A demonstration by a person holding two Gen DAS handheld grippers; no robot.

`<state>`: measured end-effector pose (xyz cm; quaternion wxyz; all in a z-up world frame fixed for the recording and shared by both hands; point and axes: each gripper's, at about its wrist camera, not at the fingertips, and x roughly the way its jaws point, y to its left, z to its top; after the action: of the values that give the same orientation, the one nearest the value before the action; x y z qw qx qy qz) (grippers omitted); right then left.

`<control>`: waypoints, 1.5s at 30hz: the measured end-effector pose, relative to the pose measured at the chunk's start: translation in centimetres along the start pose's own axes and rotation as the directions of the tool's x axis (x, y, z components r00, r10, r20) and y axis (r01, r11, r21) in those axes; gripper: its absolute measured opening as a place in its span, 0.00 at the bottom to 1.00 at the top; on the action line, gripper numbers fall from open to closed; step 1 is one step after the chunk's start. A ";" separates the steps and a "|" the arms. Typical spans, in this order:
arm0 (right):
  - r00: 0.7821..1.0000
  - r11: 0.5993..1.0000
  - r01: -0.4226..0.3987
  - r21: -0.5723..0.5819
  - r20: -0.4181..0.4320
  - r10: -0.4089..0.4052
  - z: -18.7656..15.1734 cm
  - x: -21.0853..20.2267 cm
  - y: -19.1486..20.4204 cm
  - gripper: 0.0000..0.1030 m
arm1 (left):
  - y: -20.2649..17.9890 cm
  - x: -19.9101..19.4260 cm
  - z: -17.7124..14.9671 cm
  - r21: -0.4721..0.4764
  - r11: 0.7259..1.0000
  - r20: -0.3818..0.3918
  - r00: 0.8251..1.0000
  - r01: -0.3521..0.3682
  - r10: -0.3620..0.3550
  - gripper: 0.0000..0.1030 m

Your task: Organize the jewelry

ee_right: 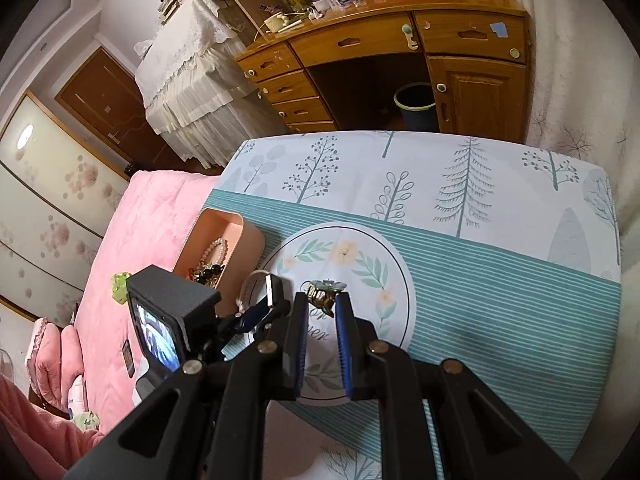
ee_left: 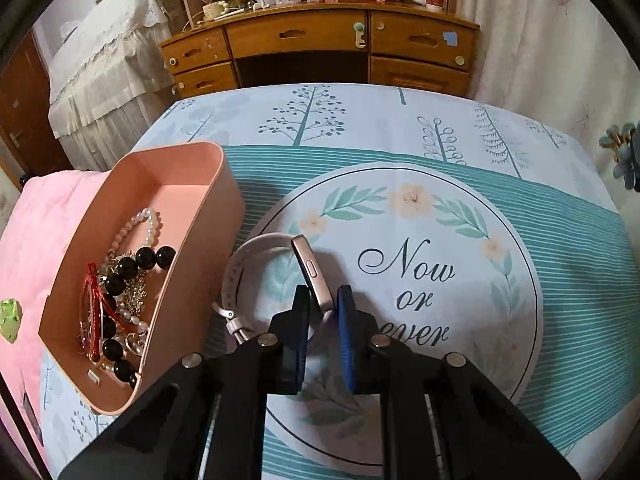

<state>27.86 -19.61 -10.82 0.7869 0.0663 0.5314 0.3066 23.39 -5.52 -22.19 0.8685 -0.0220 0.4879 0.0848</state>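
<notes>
A pink tray [ee_left: 224, 184] sits at the table's left and holds a pearl bracelet [ee_left: 140, 228], black beads and other jewelry. My left gripper [ee_left: 323, 300] is shut on a rose-gold wristwatch [ee_left: 310, 268] with a pale strap, just right of the tray and slightly above the cloth. My right gripper [ee_right: 322, 300] is shut on a gold hair clip with a teal flower [ee_right: 324, 290], held above the table's round print. The left gripper [ee_right: 266, 312] and the watch [ee_right: 270, 290] also show in the right wrist view, beside the tray [ee_right: 248, 236].
The table carries a teal striped cloth with a round "Now or never" print [ee_left: 408, 272]. A pink bed [ee_right: 132, 248] lies to the left with a small green item [ee_left: 10, 316] on it. A wooden desk [ee_left: 320, 48] stands behind the table.
</notes>
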 end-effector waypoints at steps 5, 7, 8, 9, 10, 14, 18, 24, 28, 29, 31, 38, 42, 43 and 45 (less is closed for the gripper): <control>1.000 1.000 -0.012 0.010 -0.005 0.012 -0.4 0.7 0.3 0.13 | 0.7 -1.5 0.4 0.022 0.999 0.014 0.999 0.035 -0.036 0.09; 1.000 1.000 -0.023 0.017 0.001 0.023 -0.5 1.1 0.8 0.13 | 1.4 -3.2 0.9 0.035 0.997 0.040 0.997 0.066 -0.068 0.09; 1.000 0.999 -0.030 0.020 0.005 0.030 -0.4 1.2 1.0 0.13 | 1.9 -4.0 1.3 0.034 0.996 0.050 0.995 0.080 -0.082 0.09; 0.999 0.999 -0.047 0.025 0.014 0.046 -0.5 1.4 1.4 0.13 | 2.5 -4.9 1.7 0.028 0.995 0.063 0.993 0.096 -0.098 0.09; 0.998 0.997 -0.067 0.030 0.024 0.066 -0.5 1.6 1.9 0.13 | 3.3 -6.1 2.1 0.029 0.994 0.081 0.990 0.110 -0.112 0.09; 0.989 0.990 -0.137 0.036 0.068 0.135 -0.7 2.4 4.3 0.13 | 6.5 -9.4 3.7 0.033 0.986 0.150 0.974 0.165 -0.168 0.09; 0.980 0.984 -0.180 0.003 0.089 0.179 -1.2 3.4 7.6 0.13 | 10.1 -10.8 5.3 0.092 0.976 0.201 0.956 0.198 -0.213 0.09; 0.969 0.975 -0.221 0.023 0.114 0.217 -2.3 6.3 12.3 0.13 | 13.3 -11.3 6.5 0.255 0.936 0.207 0.931 0.245 -0.300 0.09; 0.963 0.972 -0.229 0.055 0.160 0.217 -2.8 8.1 14.0 0.14 | 14.5 -11.4 7.0 0.362 0.885 0.156 0.917 0.292 -0.366 0.24; 0.959 0.965 -0.240 0.102 0.179 0.219 -3.1 8.7 13.8 0.21 | 14.5 -11.7 7.0 0.382 0.882 0.147 0.924 0.276 -0.352 0.28; 0.958 0.952 -0.240 0.189 0.203 0.202 -3.6 9.2 13.5 0.35 | 15.2 -12.5 7.2 0.402 0.882 0.135 0.936 0.247 -0.324 0.41; 0.961 0.918 -0.201 0.341 0.251 0.117 -7.9 7.6 13.9 0.50 | 19.2 -16.0 4.6 0.376 0.884 0.071 0.943 0.277 -0.325 0.86; 0.983 0.915 -0.070 0.398 0.183 -0.005 -13.1 5.9 15.0 0.70 | 20.7 -16.1 0.3 0.308 0.904 -0.108 0.955 0.296 -0.276 0.86; 0.987 0.911 -0.043 0.411 0.160 -0.026 -14.3 5.6 15.0 0.71 | 21.0 -16.2 -0.8 0.285 0.912 -0.143 0.954 0.294 -0.263 0.86; 0.995 0.897 0.032 0.441 0.074 -0.072 -17.5 4.4 15.7 0.81 | 21.3 -16.6 -3.2 0.243 0.929 -0.209 0.950 0.280 -0.232 0.86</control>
<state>7.11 -8.46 -15.09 0.7823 0.2409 0.5532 0.1547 8.67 12.97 -8.76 0.8202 0.0254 0.5629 -0.0991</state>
